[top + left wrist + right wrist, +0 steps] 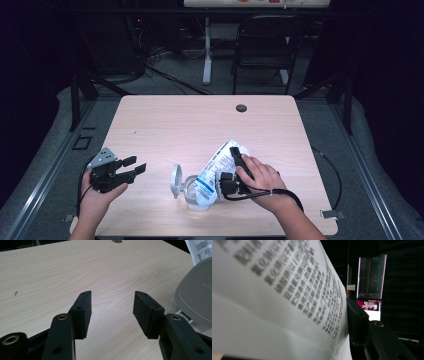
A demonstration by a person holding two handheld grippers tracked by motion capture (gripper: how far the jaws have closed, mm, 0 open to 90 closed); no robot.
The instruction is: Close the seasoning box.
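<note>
A white pouch with blue print leans tilted over a clear container whose grey lid stands flipped open. My right gripper is shut on the pouch from its right side, with the hand behind it. In the right gripper view the pouch's printed face lies against one black pad and hides the other jaw. My left gripper hovers open at the table's left, holding nothing. Its own view shows the gripper over bare wood, with the grey lid and a pouch corner at right.
The light wooden table has a dark cable hole near its far edge. A black chair and a desk leg stand on the floor beyond. The right gripper's cable loops off the table's right side.
</note>
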